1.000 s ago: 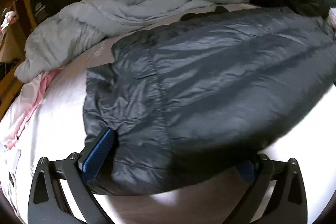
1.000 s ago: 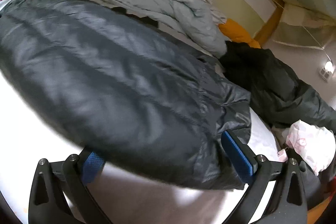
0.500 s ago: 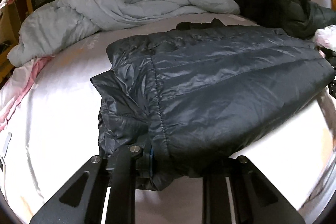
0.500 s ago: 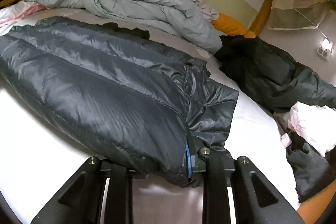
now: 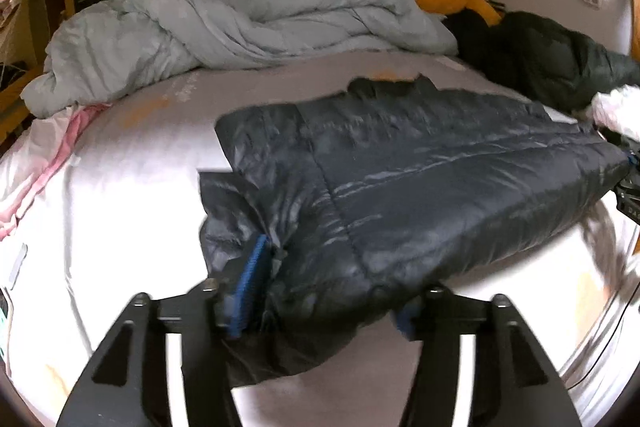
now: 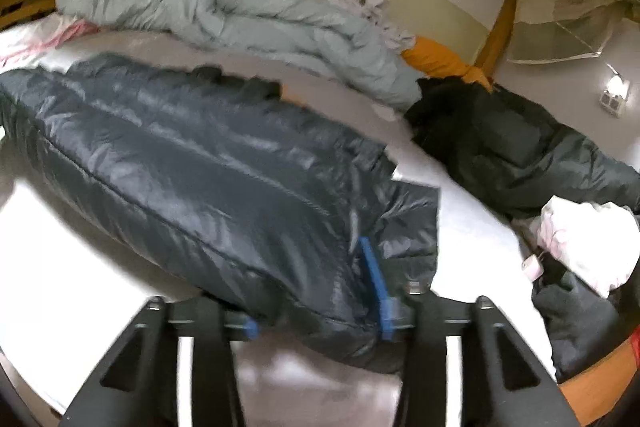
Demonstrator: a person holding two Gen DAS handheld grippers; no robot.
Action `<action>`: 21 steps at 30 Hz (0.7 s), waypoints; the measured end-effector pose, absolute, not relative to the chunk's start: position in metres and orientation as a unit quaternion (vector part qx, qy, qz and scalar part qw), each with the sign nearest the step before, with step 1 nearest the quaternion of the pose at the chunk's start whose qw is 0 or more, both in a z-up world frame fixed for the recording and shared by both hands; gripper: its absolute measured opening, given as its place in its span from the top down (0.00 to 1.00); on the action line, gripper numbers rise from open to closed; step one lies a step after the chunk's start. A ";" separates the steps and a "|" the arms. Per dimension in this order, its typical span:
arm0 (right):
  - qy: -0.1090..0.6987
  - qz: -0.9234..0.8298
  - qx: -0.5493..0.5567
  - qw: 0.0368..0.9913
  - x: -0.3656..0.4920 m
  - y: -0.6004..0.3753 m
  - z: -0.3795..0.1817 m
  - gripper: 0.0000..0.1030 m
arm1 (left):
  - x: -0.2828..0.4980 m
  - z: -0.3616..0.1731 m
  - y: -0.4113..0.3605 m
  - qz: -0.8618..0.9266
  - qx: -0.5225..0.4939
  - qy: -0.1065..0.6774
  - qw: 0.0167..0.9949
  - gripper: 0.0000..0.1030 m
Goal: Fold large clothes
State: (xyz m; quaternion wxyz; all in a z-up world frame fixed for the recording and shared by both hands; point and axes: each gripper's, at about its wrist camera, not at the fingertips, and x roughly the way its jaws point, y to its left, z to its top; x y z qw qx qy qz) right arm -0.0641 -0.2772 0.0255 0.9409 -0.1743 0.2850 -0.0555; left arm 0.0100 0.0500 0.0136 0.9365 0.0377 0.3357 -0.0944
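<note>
Both claws have just been opening, the left gripper (image 5: 324, 291) and right gripper (image 6: 316, 297) each spread with a bunched hem corner of the dark quilted down jacket (image 5: 420, 187) between its pads, the jacket lying across the white bed (image 5: 112, 211).

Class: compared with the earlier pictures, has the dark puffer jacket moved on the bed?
Yes. The dark puffer jacket has slid toward the camera, away from the grey duvet, baring more sheet between them.

Jacket (image 5: 420, 195) hem hides left jaw's inner pad; frames motion-blurred.
</note>
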 end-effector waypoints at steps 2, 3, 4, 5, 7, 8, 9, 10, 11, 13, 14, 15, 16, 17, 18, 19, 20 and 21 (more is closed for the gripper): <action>0.274 -0.054 -0.165 0.946 -0.052 -0.282 0.039 0.38 | 0.020 0.022 0.053 -0.092 0.038 0.323 0.941 0.30; 0.270 -0.053 -0.159 0.948 -0.043 -0.284 0.045 0.36 | 0.028 0.027 0.054 -0.090 0.041 0.319 0.943 0.28; 0.267 -0.052 -0.153 0.950 -0.034 -0.286 0.051 0.35 | 0.034 0.030 0.054 -0.089 0.042 0.317 0.943 0.24; 0.265 -0.051 -0.146 0.952 -0.023 -0.288 0.056 0.34 | 0.044 0.034 0.055 -0.092 0.040 0.314 0.944 0.21; 0.264 -0.050 -0.136 0.953 -0.003 -0.291 0.062 0.33 | 0.062 0.038 0.055 -0.090 0.036 0.312 0.945 0.17; 0.264 -0.049 -0.131 0.954 0.007 -0.294 0.064 0.33 | 0.074 0.040 0.056 -0.087 0.034 0.313 0.945 0.10; 0.265 -0.049 -0.125 0.955 0.022 -0.296 0.067 0.32 | 0.085 0.040 0.057 -0.083 0.033 0.314 0.945 0.07; 0.265 -0.049 -0.122 0.955 0.034 -0.298 0.068 0.32 | 0.097 0.041 0.058 -0.077 0.031 0.312 0.946 0.04; 0.265 -0.049 -0.120 0.955 0.043 -0.299 0.068 0.31 | 0.111 0.040 0.059 -0.072 0.031 0.310 0.947 0.04; 0.267 -0.052 -0.120 0.955 0.069 -0.300 0.068 0.28 | 0.134 0.036 0.061 -0.065 0.033 0.313 0.947 0.03; 0.269 -0.055 -0.123 0.954 0.082 -0.300 0.066 0.26 | 0.145 0.033 0.062 -0.060 0.033 0.316 0.946 0.03; 0.271 -0.055 -0.126 0.953 0.093 -0.299 0.063 0.25 | 0.156 0.029 0.063 -0.056 0.032 0.321 0.945 0.02; 0.273 -0.056 -0.128 0.952 0.104 -0.299 0.061 0.25 | 0.167 0.024 0.066 -0.052 0.028 0.328 0.943 0.02; 0.276 -0.060 -0.129 0.951 0.117 -0.299 0.057 0.25 | 0.176 0.020 0.068 -0.047 0.024 0.335 0.941 0.02; 0.280 -0.059 -0.129 0.950 0.125 -0.300 0.054 0.24 | 0.183 0.015 0.071 -0.044 0.016 0.344 0.938 0.02; 0.285 -0.059 -0.129 0.948 0.134 -0.301 0.051 0.24 | 0.190 0.010 0.074 -0.044 0.006 0.352 0.935 0.02; 0.290 -0.061 -0.129 0.946 0.142 -0.302 0.047 0.22 | 0.195 0.006 0.076 -0.044 -0.002 0.357 0.933 0.02; 0.293 -0.063 -0.130 0.945 0.147 -0.303 0.044 0.19 | 0.196 0.003 0.077 -0.044 -0.006 0.360 0.932 0.02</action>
